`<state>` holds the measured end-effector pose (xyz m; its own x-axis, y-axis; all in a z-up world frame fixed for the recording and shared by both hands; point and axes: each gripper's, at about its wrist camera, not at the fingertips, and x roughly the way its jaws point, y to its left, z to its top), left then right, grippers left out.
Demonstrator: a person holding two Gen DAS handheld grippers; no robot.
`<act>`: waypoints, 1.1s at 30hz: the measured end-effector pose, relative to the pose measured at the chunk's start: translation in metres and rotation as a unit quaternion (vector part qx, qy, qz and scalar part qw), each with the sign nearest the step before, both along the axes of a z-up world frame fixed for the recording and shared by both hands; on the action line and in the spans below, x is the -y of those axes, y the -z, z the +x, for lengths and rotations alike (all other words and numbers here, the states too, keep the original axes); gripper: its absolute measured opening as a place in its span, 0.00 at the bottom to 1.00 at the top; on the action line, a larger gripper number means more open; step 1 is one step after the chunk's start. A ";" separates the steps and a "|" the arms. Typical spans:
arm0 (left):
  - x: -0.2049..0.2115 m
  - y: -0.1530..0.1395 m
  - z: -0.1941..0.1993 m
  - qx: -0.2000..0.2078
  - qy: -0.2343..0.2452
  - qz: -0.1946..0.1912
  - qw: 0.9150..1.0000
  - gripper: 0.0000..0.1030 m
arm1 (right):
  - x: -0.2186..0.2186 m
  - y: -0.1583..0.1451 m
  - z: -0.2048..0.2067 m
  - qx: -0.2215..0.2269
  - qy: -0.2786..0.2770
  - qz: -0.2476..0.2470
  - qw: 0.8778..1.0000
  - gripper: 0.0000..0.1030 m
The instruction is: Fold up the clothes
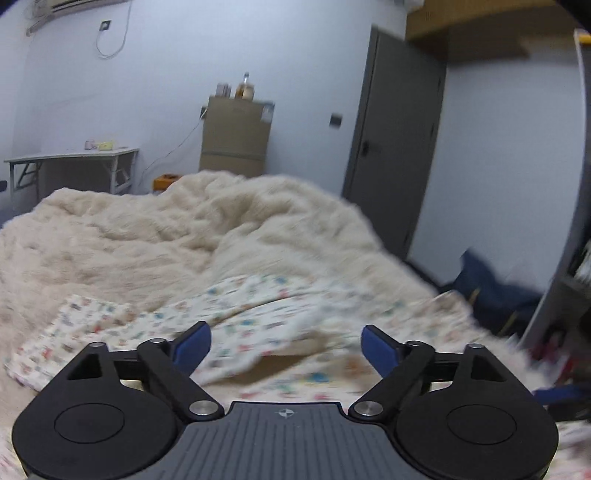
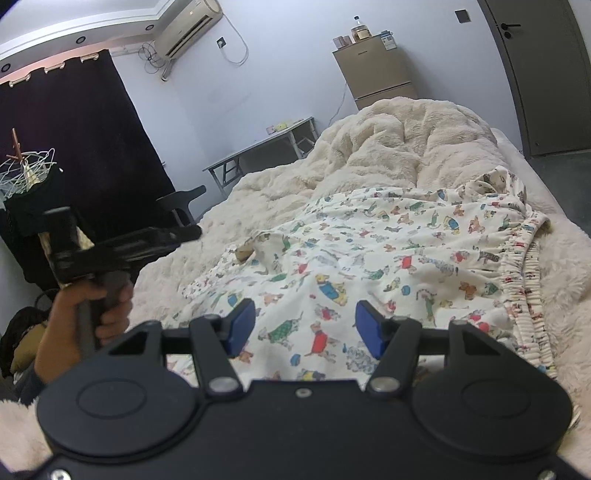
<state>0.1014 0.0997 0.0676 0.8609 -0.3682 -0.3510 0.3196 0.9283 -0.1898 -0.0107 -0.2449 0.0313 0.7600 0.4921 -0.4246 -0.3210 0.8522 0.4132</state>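
presently: printed pyjama trousers (image 2: 369,251) lay spread on the bed's cream plush blanket (image 2: 388,140), elastic waistband toward the right edge. left tool (image 1: 286,347) stood wide, nothing between its pads; right tool (image 2: 304,325) stood half open over the cloth, gripping nothing. step judged: between folds; next called for pinching an edge. room: folding desk (image 2: 258,147), small fridge (image 2: 376,70), grey door (image 1: 395,140), air conditioner (image 2: 188,29).

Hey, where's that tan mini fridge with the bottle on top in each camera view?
Left wrist view: the fridge stands upper centre, against the far wall behind the cream blanket.
Right wrist view: the fridge is at the top, right of centre, past the blanket's far end.
Shared landmark: the grey door, to the fridge's right in both.
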 end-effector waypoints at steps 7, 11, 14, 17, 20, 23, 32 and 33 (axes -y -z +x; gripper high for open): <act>0.033 0.041 -0.007 -0.036 0.005 0.027 0.999 0.93 | 0.001 0.000 -0.001 0.004 0.000 -0.002 1.000 0.57; 0.033 0.047 -0.008 -0.045 -0.001 0.027 0.999 0.93 | 0.000 0.001 -0.001 0.003 0.000 -0.004 1.000 0.57; 0.034 0.051 -0.012 -0.042 -0.003 0.031 0.999 0.95 | -0.001 0.001 -0.001 0.003 -0.002 -0.007 1.000 0.57; 0.032 0.055 -0.011 -0.048 -0.004 0.027 0.998 0.95 | -0.002 0.001 -0.001 0.004 -0.003 -0.010 1.000 0.57; 0.031 0.056 -0.010 -0.050 -0.004 0.026 0.998 0.96 | -0.001 0.001 0.000 0.004 -0.003 -0.010 1.000 0.58; 0.032 0.055 -0.009 -0.050 -0.004 0.028 0.998 0.96 | -0.002 0.001 0.000 0.004 -0.004 -0.011 1.000 0.58; 0.031 0.055 -0.009 -0.051 -0.003 0.027 0.998 0.96 | -0.002 0.001 -0.001 0.005 -0.005 -0.013 1.000 0.58; 0.031 0.055 -0.009 -0.051 -0.003 0.027 0.998 0.96 | -0.002 0.001 -0.001 0.005 -0.005 -0.013 1.000 0.58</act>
<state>0.0920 0.0688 0.0125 0.8215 -0.3417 -0.4565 0.2956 0.9398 -0.1714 -0.0114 -0.2426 0.0300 0.7594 0.4885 -0.4298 -0.3335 0.8594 0.3875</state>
